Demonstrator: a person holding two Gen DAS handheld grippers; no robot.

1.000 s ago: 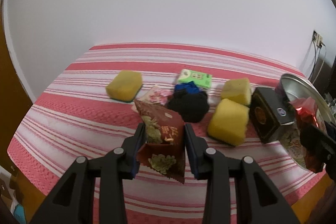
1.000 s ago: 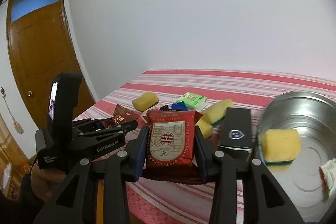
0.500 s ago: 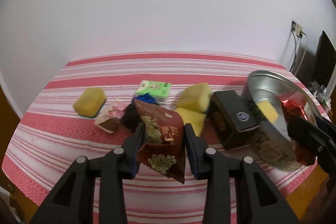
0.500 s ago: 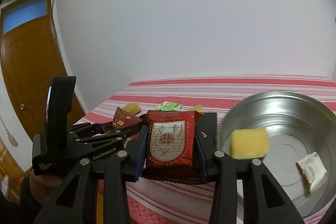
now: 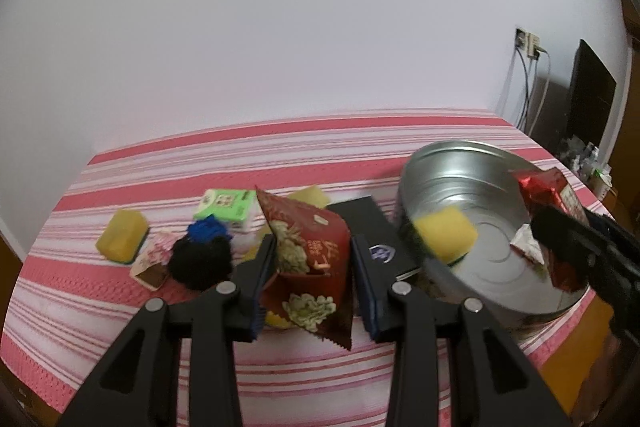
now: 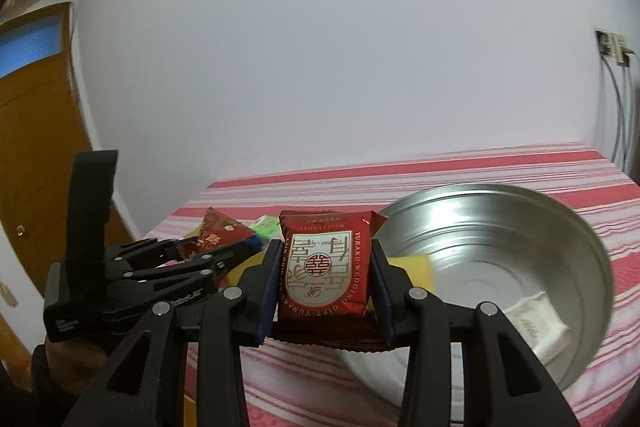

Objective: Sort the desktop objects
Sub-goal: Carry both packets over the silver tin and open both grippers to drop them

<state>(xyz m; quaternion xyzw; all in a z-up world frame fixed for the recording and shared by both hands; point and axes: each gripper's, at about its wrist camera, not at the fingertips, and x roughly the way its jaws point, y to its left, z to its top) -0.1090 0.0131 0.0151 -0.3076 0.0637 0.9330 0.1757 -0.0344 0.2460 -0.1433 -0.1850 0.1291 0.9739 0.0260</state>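
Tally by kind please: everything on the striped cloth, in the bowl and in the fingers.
Sponges: 4, one mostly hidden
Snack packets: 4, two held
Boxes: 2
Fuzzy ball: 1
Bowl: 1
Total: 12

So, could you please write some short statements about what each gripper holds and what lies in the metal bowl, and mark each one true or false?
1. The left gripper is shut on a dark red snack packet with a flower print. True.
2. The right gripper is empty. False: it is shut on a red rectangular foil packet with a white label.
3. The round silver metal bowl holds a yellow sponge. True.
4. The black fluffy ball lies inside the bowl. False: it lies on the red and white striped cloth.
5. The green and white small box stands on the cloth. True.
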